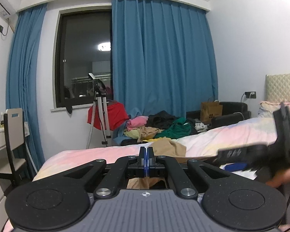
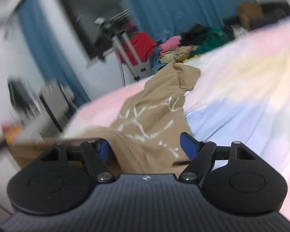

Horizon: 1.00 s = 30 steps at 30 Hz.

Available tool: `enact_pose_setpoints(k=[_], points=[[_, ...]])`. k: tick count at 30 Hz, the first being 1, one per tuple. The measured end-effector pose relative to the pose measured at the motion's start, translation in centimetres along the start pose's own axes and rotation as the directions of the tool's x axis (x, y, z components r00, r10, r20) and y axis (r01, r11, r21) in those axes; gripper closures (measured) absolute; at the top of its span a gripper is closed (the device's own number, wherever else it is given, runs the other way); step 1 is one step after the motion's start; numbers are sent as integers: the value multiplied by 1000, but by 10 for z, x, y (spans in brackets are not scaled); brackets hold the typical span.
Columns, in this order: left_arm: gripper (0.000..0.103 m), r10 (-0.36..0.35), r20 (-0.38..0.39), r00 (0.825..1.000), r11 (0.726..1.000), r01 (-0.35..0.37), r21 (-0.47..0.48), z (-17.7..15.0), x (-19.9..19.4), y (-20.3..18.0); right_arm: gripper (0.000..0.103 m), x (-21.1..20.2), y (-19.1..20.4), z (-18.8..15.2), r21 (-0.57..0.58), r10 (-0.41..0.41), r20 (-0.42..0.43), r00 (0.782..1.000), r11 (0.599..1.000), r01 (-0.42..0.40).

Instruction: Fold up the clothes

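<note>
Left wrist view is held level above the near edge of the bed (image 1: 232,133); the left gripper (image 1: 145,154) is seen with its blue pads pressed together, and tan cloth shows beneath the closed fingers, though whether it is pinched cannot be told; open quilt is left to the right, bounded by the headboard (image 1: 282,86) and, at the far edge, by a heap of clothes (image 1: 160,127). The tan shirt (image 2: 156,112) is spread in a ridge from the near edge toward the far side of the bed, with bare quilt on its right; the right gripper (image 2: 145,147) is tilted and lowered over the shirt's near end, its jaws set wide apart on either side of the fabric; this view is blurred. A tripod (image 1: 102,116) and chair (image 1: 13,135) are seen off the bed's left side.
</note>
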<state>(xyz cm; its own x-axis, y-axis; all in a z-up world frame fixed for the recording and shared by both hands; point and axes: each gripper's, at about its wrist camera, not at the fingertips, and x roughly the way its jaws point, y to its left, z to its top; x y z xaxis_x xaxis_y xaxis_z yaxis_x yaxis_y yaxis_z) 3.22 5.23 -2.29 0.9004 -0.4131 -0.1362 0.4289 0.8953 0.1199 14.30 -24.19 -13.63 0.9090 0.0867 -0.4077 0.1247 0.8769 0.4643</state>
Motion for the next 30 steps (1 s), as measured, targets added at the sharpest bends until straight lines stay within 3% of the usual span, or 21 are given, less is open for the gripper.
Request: enact_pose_setpoints(k=[2, 4, 7, 9, 10, 12, 14, 18, 23, 27, 30], points=[[103, 4, 3, 1000, 1000, -4, -7, 1, 0, 1, 27, 2, -5, 6, -1, -60, -8, 998, 998, 60], [103, 14, 5, 1000, 1000, -14, -16, 2, 0, 3, 27, 16, -5, 3, -55, -120, -86, 989, 992, 115], [103, 28, 8, 1000, 999, -28, -29, 4, -1, 6, 29, 38, -5, -12, -138, -212, -201, 956, 973, 187], [103, 37, 2, 999, 999, -37, -36, 4, 0, 8, 30, 41, -1, -19, -214, -258, -191, 947, 953, 216], [103, 41, -8, 999, 998, -41, -38, 4, 2, 10, 36, 39, 2, -20, -242, -267, -169, 949, 944, 222], [103, 33, -52, 998, 999, -35, -41, 1, 7, 12, 71, 32, 9, -16, -263, -234, -118, 965, 944, 197], [103, 30, -107, 994, 999, -34, -41, -2, 14, 13, 89, 23, 11, -8, -254, -168, -75, 983, 956, 144], [102, 4, -247, 969, 997, -22, -69, -14, 31, 19, 92, 7, 13, 4, -226, -55, -36, 998, 973, 46], [86, -29, -364, 931, 996, -3, -87, -30, 41, 27, 93, -3, 19, 9, -220, 12, -23, 1000, 975, -17], [45, -81, -309, 948, 996, 63, -67, -26, 36, 20, 93, -10, 27, 12, -210, 63, -24, 998, 975, -66], [33, -112, -267, 957, 993, 113, -11, -24, 29, 5, 93, -9, 28, 14, -196, 88, -38, 995, 976, -94]])
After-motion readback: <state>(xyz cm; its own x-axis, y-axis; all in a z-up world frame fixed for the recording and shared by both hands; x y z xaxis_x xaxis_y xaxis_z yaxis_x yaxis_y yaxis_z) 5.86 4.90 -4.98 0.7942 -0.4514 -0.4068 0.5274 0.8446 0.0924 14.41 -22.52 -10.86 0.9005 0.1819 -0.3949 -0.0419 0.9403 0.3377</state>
